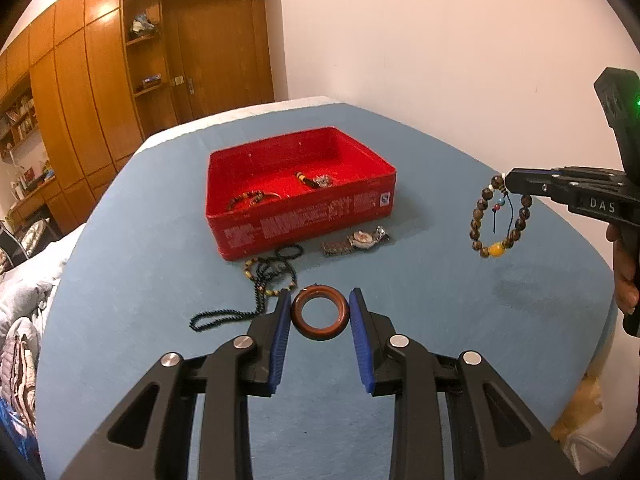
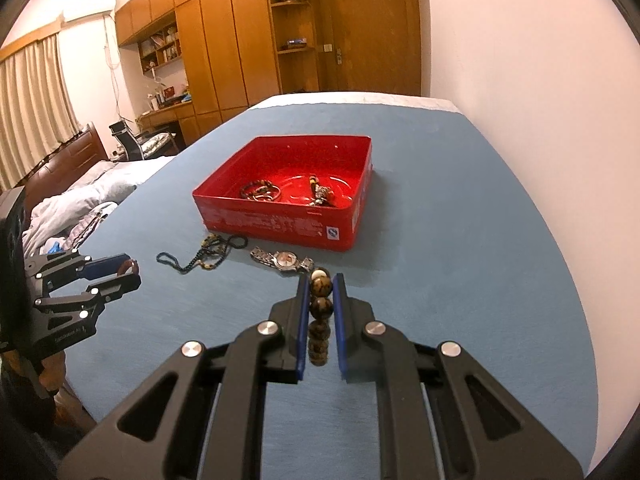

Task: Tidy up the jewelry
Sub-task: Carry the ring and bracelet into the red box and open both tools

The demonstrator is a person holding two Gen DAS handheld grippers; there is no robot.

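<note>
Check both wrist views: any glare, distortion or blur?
Left wrist view: strong fisheye bending, black corners, lamp glare on the wardrobe, green LED flare at the right edge. Right wrist view: same bending, red box sharp, beaded bracelet near the lens slightly soft.

We see a blue table [image 2: 460,240] against a white wall [image 1: 440,40]. Behind it stand a wooden wardrobe [image 2: 212,40] with open shelves [image 2: 294,12] and a door [image 2: 376,28]. Curtains [image 2: 28,108], a chair [image 2: 128,140] and rumpled bedding [image 2: 72,208] lie leftward.
</note>
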